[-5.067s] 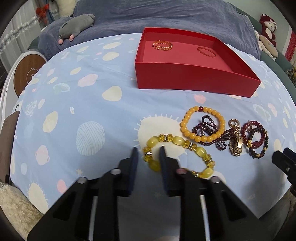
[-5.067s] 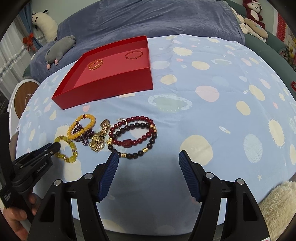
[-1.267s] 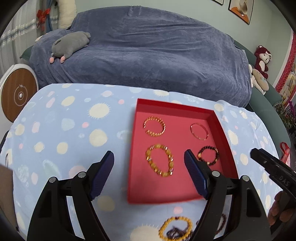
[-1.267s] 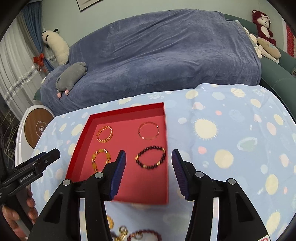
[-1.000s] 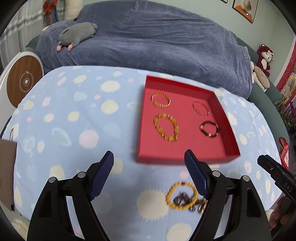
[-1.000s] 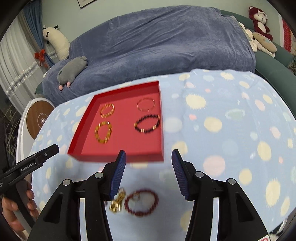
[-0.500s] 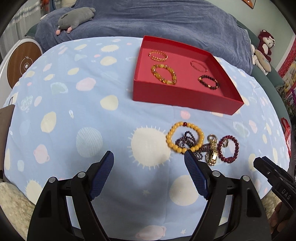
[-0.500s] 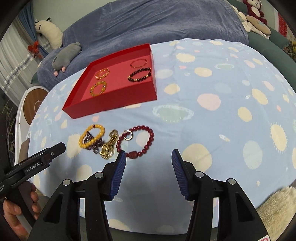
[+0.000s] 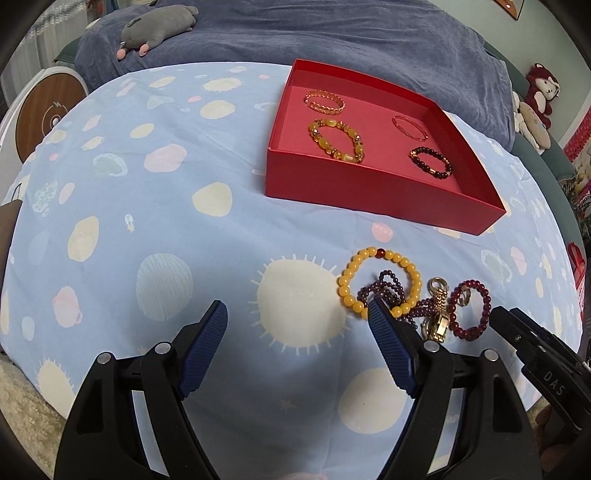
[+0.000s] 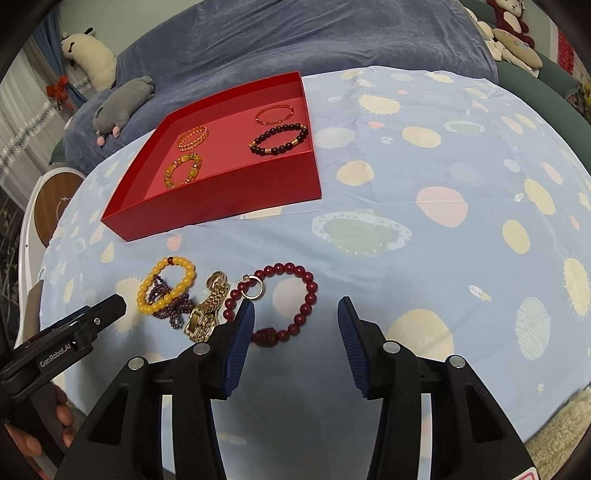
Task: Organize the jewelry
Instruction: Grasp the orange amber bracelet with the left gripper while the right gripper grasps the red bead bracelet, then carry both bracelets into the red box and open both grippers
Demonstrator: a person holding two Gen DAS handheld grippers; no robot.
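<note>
A red tray (image 9: 373,201) (image 10: 236,194) sits on the spotted blue cloth and holds several bracelets, among them a yellow stone one (image 9: 336,141) and a dark bead one (image 9: 430,167). In front of the tray lie a yellow bead bracelet (image 9: 380,282) (image 10: 166,284), a purple bead strand (image 10: 173,301), a gold watch (image 9: 437,317) (image 10: 207,310) and a dark red bead bracelet (image 9: 471,310) (image 10: 291,302). My left gripper (image 9: 297,343) is open and empty, just left of the yellow bracelet. My right gripper (image 10: 295,336) is open and empty, just in front of the dark red bracelet.
A sofa under a blue-grey cover (image 9: 332,40) stands behind the table with a grey plush toy (image 9: 155,27) on it. More plush toys (image 9: 539,96) sit at the right. A round wooden-faced device (image 9: 48,110) stands at the left.
Both grippers have come down from above the tray to the front of the table, close to the loose jewelry. Both stay open. The yellow stone and dark bead bracelets now lie in the tray.
</note>
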